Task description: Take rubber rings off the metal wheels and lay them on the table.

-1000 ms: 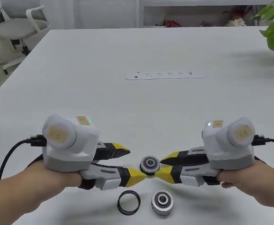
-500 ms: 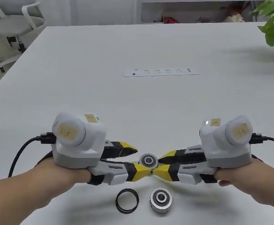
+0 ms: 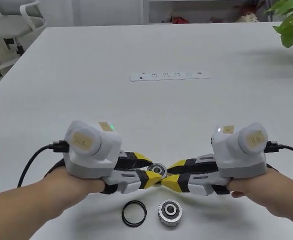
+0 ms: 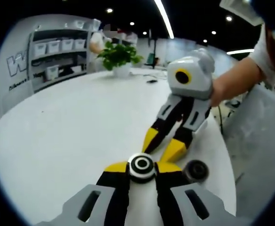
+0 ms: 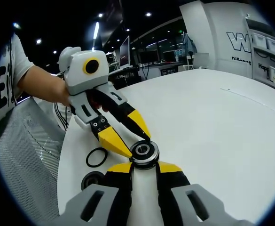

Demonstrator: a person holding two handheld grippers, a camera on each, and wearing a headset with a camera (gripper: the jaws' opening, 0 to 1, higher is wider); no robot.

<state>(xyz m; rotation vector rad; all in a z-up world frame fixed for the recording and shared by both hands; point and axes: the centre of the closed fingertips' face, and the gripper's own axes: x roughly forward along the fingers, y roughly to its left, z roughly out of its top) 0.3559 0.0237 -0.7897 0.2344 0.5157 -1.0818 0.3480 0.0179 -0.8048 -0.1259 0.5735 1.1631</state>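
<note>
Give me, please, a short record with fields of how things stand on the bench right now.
held wheel: between the two claw tips, dark band around its rim
left claw: shut on the held wheel
right claw: shut on the held wheel from the opposite side
loose ring: flat on the table, on no wheel
second wheel: on the table beside the loose ring, not touching it
power strip: farther back on the table

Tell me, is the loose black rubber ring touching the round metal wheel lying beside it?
Apart. In the head view a strip of bare white table separates the black rubber ring from the round metal wheel beside it.
</note>
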